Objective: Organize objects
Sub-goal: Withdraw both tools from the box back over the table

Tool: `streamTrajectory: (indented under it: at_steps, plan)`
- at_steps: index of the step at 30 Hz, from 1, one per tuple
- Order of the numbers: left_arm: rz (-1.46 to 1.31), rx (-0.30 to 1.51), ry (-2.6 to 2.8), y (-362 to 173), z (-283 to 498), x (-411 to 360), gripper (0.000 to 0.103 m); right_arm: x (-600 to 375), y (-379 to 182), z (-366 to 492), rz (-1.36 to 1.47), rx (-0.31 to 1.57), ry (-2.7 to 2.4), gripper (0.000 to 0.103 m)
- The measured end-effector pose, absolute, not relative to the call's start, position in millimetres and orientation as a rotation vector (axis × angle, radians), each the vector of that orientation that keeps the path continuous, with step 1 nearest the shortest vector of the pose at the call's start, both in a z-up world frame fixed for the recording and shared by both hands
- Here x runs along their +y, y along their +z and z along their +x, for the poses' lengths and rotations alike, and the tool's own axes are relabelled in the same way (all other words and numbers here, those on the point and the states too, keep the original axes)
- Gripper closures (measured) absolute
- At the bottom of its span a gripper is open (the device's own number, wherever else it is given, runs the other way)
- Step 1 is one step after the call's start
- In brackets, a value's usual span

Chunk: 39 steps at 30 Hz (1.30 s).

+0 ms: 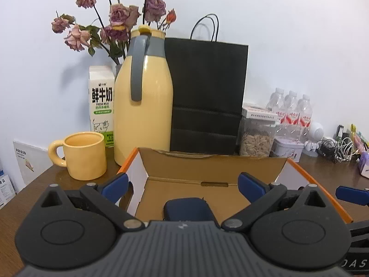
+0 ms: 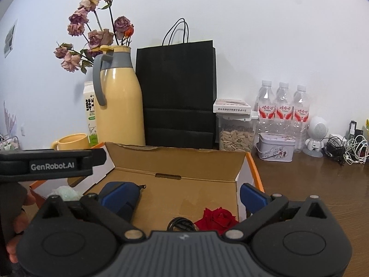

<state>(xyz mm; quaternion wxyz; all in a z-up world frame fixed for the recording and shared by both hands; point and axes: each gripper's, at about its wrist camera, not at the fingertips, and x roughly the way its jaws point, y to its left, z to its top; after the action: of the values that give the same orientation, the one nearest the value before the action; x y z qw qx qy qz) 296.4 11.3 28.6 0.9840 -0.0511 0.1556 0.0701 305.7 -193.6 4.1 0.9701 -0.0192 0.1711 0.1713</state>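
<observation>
Left gripper: I am holding it with its blue-padded jaws spread wide over the near edge of the open cardboard box, nothing between the pads.
Right gripper: I am holding it wide open too, over the right half of the same box, gripping nothing.
Dark blue zip pouch: it is lying on the box floor, near side, between my left gripper's jaws but untouched; in the right view it is sitting at the box's left, partly behind my left pad.
Red fabric rose: it is resting on the box floor at the near right corner.
Black coiled cable: it is lying just left of the rose, touching or nearly so.
Pale green crumpled thing: it is sitting left of the pouch; I cannot tell whether it is in the box.
Far side: a yellow thermos jug with a grey handle and a black paper bag are standing behind the box, a yellow ceramic mug to the left.
Far right: clear water bottles are standing by the wall.
</observation>
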Motion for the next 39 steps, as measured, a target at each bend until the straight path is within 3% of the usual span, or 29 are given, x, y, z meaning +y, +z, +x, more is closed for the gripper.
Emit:
streamTrajectory:
  at_steps: [19, 39]
  plan:
    - [-0.107, 0.261, 0.126, 53.6, 226.3, 18.9, 0.0, -222.2, 30.0, 252.5, -0.06, 0.28, 0.355, 0.0]
    - [-0.06, 0.414, 0.192, 21.2, 154.2, 44.6, 0.0, -283.2, -12.9, 188.8, -0.122, 0.431, 0.322, 0.0]
